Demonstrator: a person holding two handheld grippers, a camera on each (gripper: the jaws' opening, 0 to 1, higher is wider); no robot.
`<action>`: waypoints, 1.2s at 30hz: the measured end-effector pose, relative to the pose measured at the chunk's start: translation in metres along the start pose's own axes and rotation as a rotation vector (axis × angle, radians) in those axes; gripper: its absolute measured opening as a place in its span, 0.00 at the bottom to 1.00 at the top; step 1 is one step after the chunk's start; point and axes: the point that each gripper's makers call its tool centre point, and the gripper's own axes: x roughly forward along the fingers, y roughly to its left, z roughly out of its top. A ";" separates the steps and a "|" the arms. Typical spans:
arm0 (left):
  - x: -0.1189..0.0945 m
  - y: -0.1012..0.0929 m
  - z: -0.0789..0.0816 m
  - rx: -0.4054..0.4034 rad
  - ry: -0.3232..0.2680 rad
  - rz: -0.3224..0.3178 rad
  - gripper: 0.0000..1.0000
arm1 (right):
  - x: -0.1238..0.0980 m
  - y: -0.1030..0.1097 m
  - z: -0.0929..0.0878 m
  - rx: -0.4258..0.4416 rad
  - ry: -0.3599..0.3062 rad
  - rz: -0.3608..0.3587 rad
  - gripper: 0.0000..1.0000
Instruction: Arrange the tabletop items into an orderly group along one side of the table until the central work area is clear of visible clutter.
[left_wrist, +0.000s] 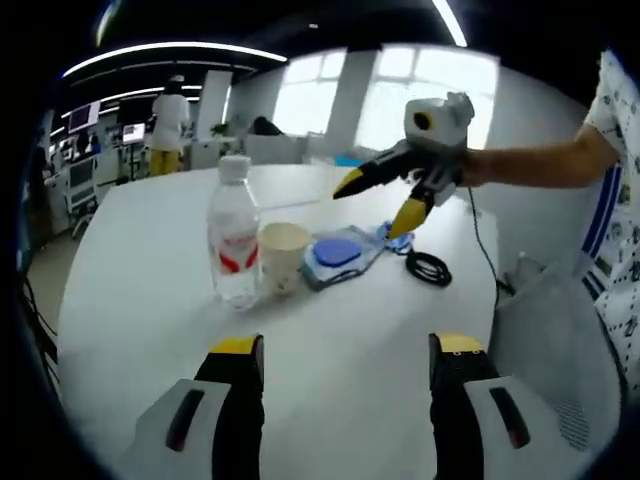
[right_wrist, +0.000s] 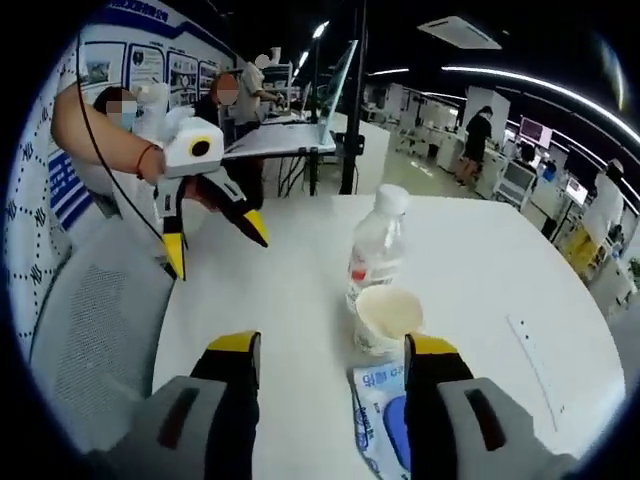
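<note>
White table (left_wrist: 130, 290), far side: clear water bottle (left_wrist: 234, 243), paper cup (left_wrist: 283, 256) touching beside it, blue packet (left_wrist: 338, 254), black cable coil (left_wrist: 429, 268). Left hand-held gripper (left_wrist: 349, 345) released, empty. Right hand-held gripper (left_wrist: 382, 200) released above packet.

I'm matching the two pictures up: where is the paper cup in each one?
Left gripper view: cup left of centre, just right of the bottle.
Right gripper view: cup right of centre, below the bottle, above the blue packet.
Shared landmark: the bottle, right beside the cup in both.
</note>
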 end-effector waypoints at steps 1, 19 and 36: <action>0.000 -0.002 0.001 0.005 -0.001 0.000 0.64 | -0.007 0.000 0.001 0.006 -0.019 -0.017 0.56; 0.000 -0.024 0.011 0.040 0.003 -0.001 0.67 | -0.083 0.017 -0.038 0.094 -0.046 -0.135 0.56; 0.002 -0.046 0.021 0.089 0.008 -0.007 0.68 | -0.144 0.031 -0.064 0.130 -0.061 -0.232 0.57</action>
